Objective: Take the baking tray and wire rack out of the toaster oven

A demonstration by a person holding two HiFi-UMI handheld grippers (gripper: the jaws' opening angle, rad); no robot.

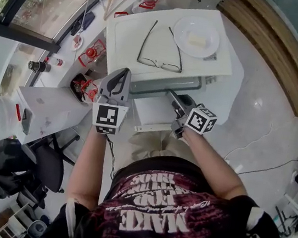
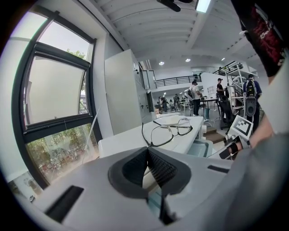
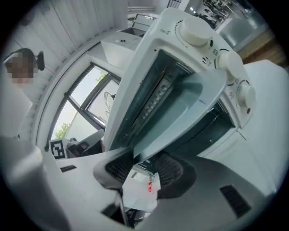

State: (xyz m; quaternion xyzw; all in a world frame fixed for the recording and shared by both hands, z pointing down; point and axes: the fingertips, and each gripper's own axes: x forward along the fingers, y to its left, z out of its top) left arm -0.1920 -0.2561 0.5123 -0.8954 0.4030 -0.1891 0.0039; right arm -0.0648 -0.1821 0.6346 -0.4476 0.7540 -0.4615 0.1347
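The white toaster oven (image 1: pixel 128 35) stands on a white table with its door (image 1: pixel 150 113) folded down toward me. In the right gripper view the oven (image 3: pixel 189 27) fills the frame, and a pale grey baking tray (image 3: pixel 189 108) sticks out of its opening at a slant. My right gripper (image 3: pixel 144 162) is shut on the tray's near edge, with one pad on each face. In the head view the right gripper (image 1: pixel 172 94) is at the oven mouth. My left gripper (image 1: pixel 123 73) hangs at the oven's left front corner, shut and empty (image 2: pixel 146 151). I cannot make out the wire rack.
Spectacles (image 1: pixel 159 48) and a white plate (image 1: pixel 196 37) lie on the oven's top. Red-lidded containers (image 1: pixel 92 54) and a white box (image 1: pixel 45 108) sit to the left, with a black office chair (image 1: pixel 36 165) beside me. A cable (image 1: pixel 265 161) runs over the floor to the right.
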